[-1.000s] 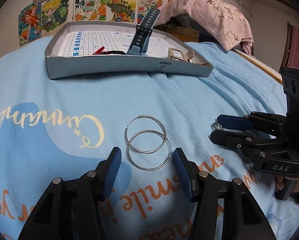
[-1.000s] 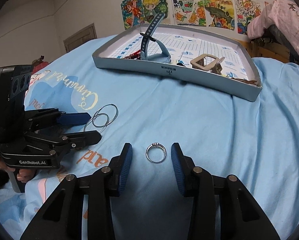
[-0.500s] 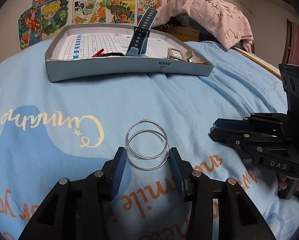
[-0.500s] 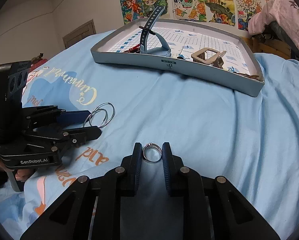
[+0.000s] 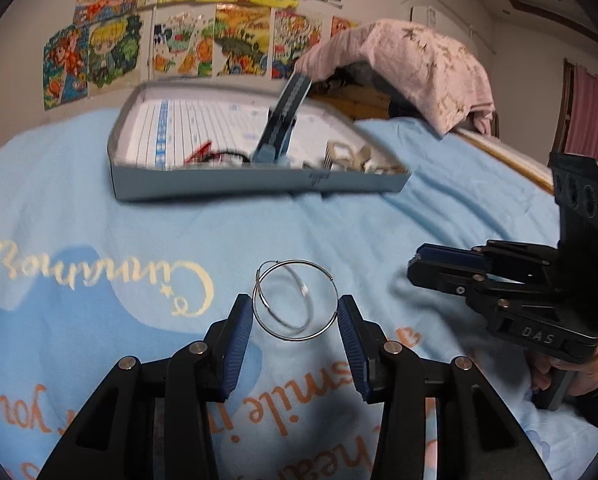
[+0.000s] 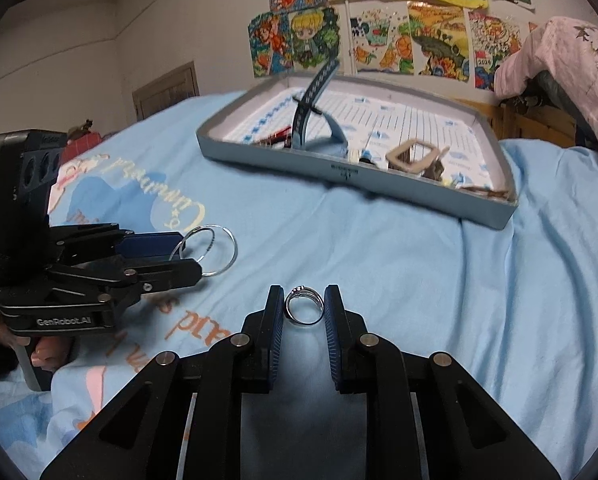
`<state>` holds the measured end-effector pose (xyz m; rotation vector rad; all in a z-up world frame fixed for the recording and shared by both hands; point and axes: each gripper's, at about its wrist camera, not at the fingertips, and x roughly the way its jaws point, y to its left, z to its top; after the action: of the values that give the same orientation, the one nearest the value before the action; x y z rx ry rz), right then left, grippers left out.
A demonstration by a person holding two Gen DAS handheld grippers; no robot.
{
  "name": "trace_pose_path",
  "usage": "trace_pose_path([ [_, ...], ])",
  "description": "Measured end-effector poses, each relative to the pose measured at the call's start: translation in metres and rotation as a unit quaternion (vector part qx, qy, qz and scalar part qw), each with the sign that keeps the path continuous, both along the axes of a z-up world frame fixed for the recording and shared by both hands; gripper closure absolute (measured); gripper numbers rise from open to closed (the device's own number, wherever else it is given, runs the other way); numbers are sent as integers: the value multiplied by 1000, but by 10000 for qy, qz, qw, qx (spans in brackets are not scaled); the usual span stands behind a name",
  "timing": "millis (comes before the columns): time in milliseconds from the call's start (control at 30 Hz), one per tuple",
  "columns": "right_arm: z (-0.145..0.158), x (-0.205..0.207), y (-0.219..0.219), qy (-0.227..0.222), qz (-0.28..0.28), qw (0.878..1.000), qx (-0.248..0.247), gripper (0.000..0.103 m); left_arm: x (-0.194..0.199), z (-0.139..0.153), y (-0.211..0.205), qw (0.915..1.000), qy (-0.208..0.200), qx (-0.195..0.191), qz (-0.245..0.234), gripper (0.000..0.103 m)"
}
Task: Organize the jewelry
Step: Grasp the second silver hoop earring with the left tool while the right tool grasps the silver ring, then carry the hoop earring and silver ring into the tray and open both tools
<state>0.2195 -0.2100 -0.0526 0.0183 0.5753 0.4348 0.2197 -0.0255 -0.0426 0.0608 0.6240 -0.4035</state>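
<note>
Left gripper pinches hoop earrings, right gripper clamps ring; thin edge grips, likely slip en route to tray.

Tray on the bedspread, beyond the hoops.

The black plastic body of the right claw carries the raised letters "DAS" on its side. The black body of the left claw reads "GenRobot.AI" in white. The light blue bedsheet bears upside-down print: cream script too looped to read, and orange words of which only "smile" is clear. A drawing on the wall shows "2024".
</note>
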Motion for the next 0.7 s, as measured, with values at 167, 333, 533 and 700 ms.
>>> trace_pose_path([
  [167,16,5,-3,-243,-65,9996,162,85,2,20,0,9996,-266,-74,77,62],
  [333,35,20,-4,-461,-139,9985,256,85,23,47,4,9987,-467,-116,157,61],
  [533,53,53,-6,-725,-448,9960,265,85,65,71,16,9973,-532,-258,439,62],
  [700,54,89,-4,-683,-712,9947,270,85,102,74,20,9963,-496,-232,670,62],
])
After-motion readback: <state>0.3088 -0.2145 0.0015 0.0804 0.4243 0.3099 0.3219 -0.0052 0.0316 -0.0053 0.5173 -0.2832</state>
